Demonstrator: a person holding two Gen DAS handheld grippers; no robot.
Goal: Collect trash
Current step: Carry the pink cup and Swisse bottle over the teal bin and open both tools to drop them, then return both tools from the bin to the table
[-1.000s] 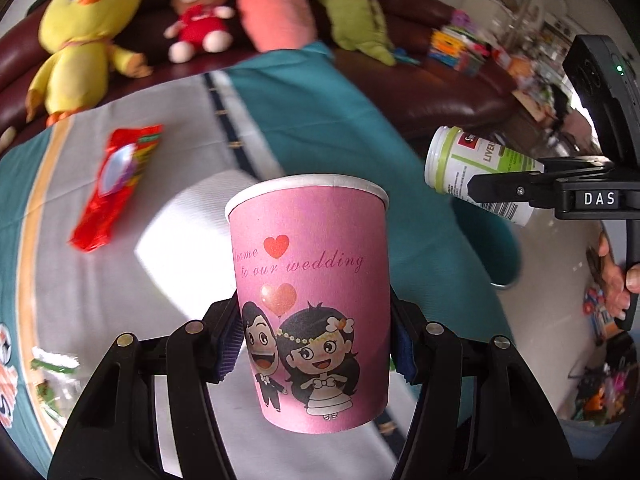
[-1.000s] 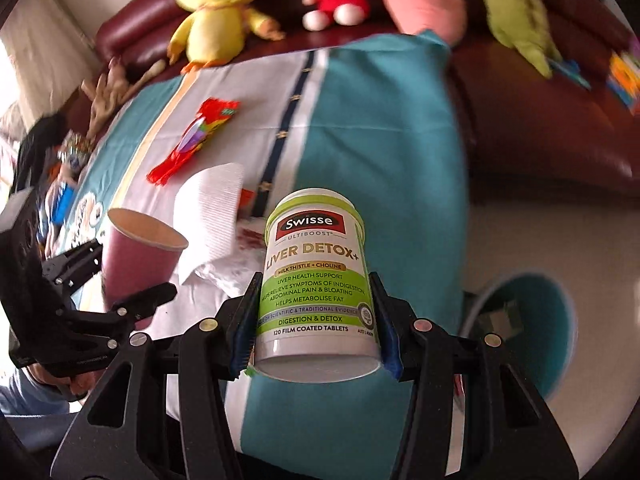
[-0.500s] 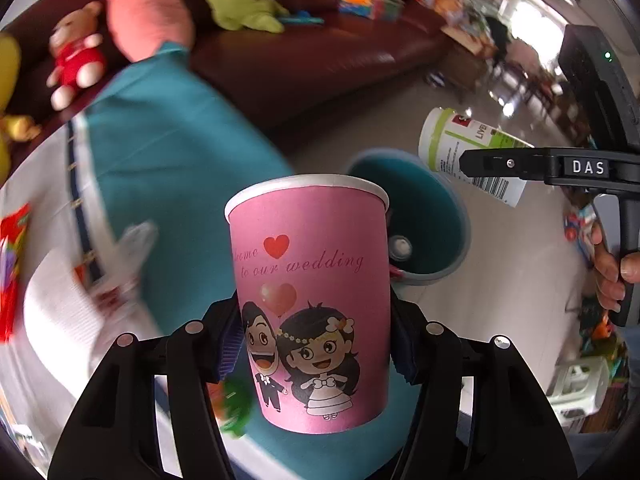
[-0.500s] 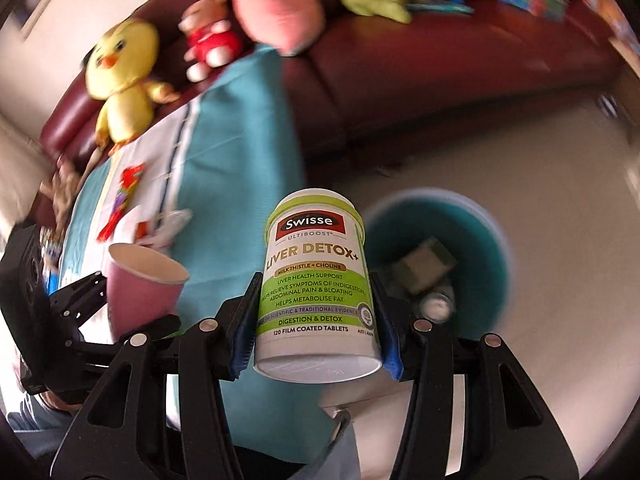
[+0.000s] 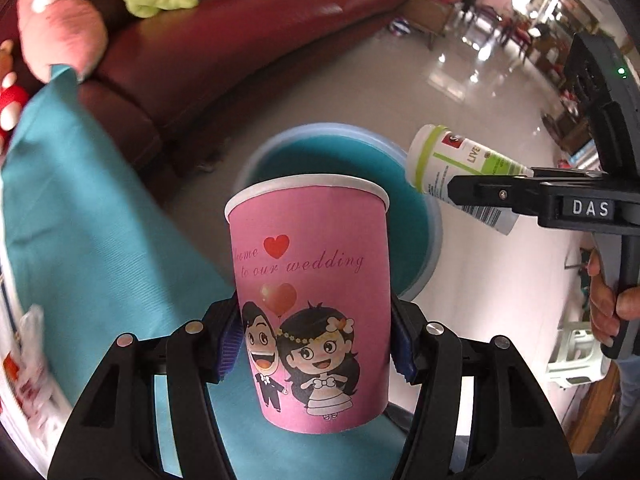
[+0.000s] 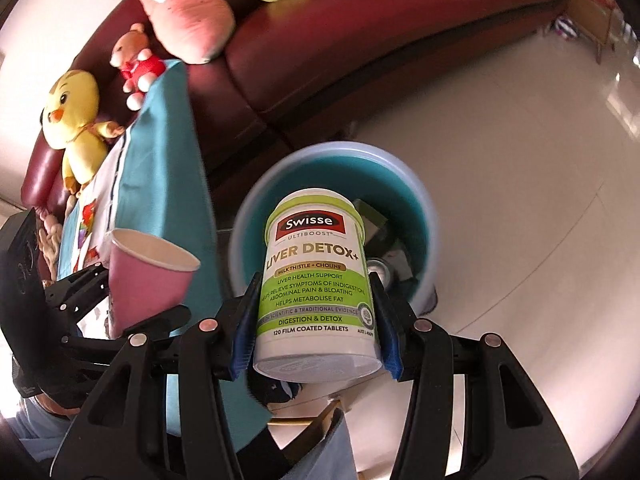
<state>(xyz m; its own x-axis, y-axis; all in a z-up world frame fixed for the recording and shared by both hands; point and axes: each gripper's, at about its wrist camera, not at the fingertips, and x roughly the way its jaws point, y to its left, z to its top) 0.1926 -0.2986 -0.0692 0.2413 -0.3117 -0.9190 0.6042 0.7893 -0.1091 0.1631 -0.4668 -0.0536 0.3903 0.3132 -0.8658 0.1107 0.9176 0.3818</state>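
The left hand-held gripper [image 5: 316, 350] clamps a pink cup [image 5: 310, 300]; the right hand-held gripper [image 6: 316, 322] clamps 1 bottle [image 6: 316, 280] (both above a teal bin [image 6: 416, 208]).

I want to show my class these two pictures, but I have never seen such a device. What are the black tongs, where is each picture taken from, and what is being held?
No robot here: a person holds a hand tool in each hand, each with two-fingered tongs and a camera looking along the fingers.

The left camera's picture shows the left tongs shut on a pink cup. To the right of it you see the other tool and the hand gripping it.

The right camera's picture shows the right tongs shut on a pill bottle.

Below both lies a bin on the floor, with some things already inside. At the left is a table under a teal cloth, and behind it a sofa with soft toys.
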